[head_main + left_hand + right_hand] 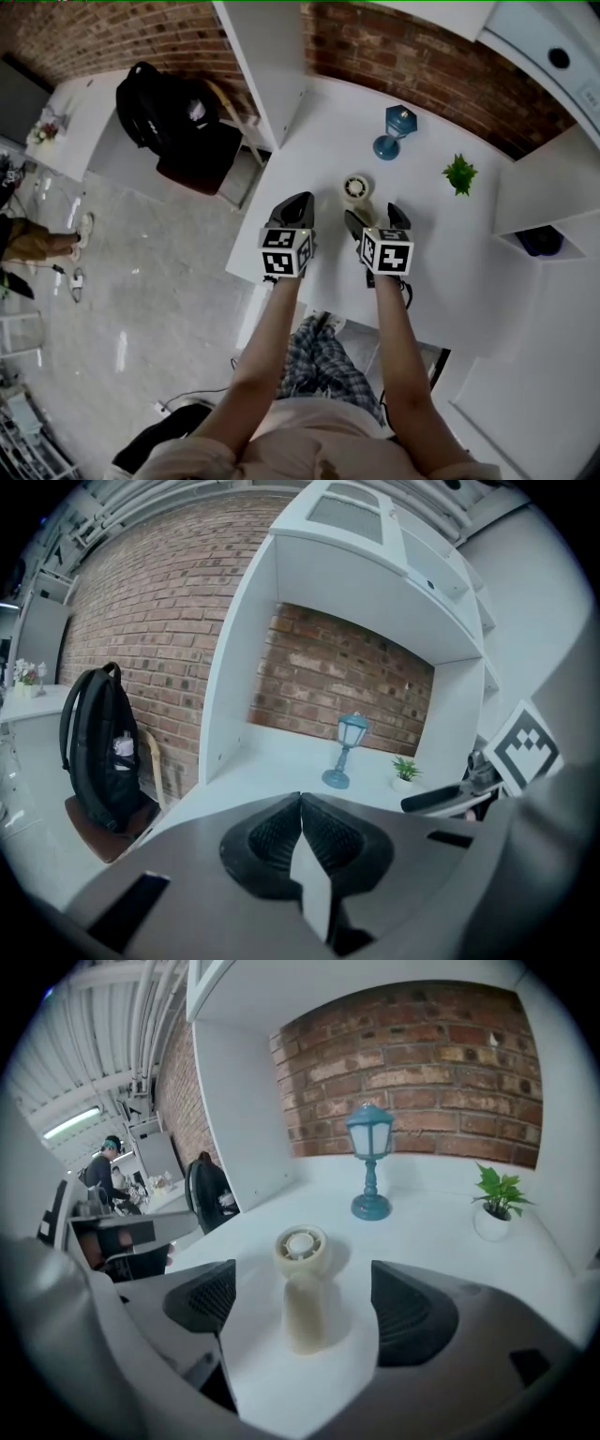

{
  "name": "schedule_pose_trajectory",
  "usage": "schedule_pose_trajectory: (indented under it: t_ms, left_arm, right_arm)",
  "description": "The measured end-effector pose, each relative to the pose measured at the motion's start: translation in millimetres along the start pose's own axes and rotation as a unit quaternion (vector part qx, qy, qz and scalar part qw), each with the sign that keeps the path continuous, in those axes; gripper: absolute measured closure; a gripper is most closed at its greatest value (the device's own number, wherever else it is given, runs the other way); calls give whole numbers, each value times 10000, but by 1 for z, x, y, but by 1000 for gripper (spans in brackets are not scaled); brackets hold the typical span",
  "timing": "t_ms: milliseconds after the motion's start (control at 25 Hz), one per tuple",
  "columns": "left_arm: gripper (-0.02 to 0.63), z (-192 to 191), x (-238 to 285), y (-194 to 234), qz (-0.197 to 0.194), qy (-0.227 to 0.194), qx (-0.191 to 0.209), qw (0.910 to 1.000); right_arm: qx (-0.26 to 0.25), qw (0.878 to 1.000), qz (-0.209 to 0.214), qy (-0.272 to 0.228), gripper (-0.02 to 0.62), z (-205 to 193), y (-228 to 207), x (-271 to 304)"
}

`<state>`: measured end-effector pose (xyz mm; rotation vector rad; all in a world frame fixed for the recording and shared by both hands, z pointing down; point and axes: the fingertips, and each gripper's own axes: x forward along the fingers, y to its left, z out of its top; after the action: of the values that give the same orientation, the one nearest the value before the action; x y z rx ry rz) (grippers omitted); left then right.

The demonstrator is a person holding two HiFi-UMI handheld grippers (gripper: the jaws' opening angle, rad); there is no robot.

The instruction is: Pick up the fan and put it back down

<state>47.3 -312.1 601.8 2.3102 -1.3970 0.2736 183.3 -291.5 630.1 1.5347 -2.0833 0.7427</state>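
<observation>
A small cream hand-held fan (356, 188) lies on the white desk (450, 272), its round head pointing away from me. In the right gripper view the fan (301, 1247) rests on the desk between the two dark pads, its handle toward the camera, and neither pad touches it. My right gripper (373, 217) (309, 1305) stands open around the fan's handle. My left gripper (298, 202) (301, 803) hovers over the desk's left part, shut with nothing between its pads, a little to the left of the fan.
A blue lantern lamp (397, 131) and a small potted plant (459, 173) stand farther back on the desk. A white upright panel (267, 66) bounds the desk's left side. A black backpack (164, 112) sits on a chair beyond it. A person's legs (37, 239) show at far left.
</observation>
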Motion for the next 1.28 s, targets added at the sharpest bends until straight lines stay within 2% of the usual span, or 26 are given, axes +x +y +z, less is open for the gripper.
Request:
schedule_pose_trajectory:
  t_ms: [80,240,600,920,1280]
  left_arm:
    - [578,5,-6,-2,-19,-34,60,10000]
    - [578,24,-23,-10,-84,-174,172,9997]
    - [578,81,-70,-41,-384,-691,524,9955]
    - [578,118,-106,-70,-731,-1112,592,9893]
    - [578,142,-133,-90,-975,-1508,592,9820]
  right_arm:
    - [113,9996,-2,-269,162,12,-2,-15]
    - [169,9958,-149,-892,302,37,-12,-56]
    - [258,9777,-603,-1994,461,67,-43,-156]
    - [180,9542,-1218,-2726,533,78,-66,-251]
    - [161,9279,-1750,-3287,577,80,-92,-321]
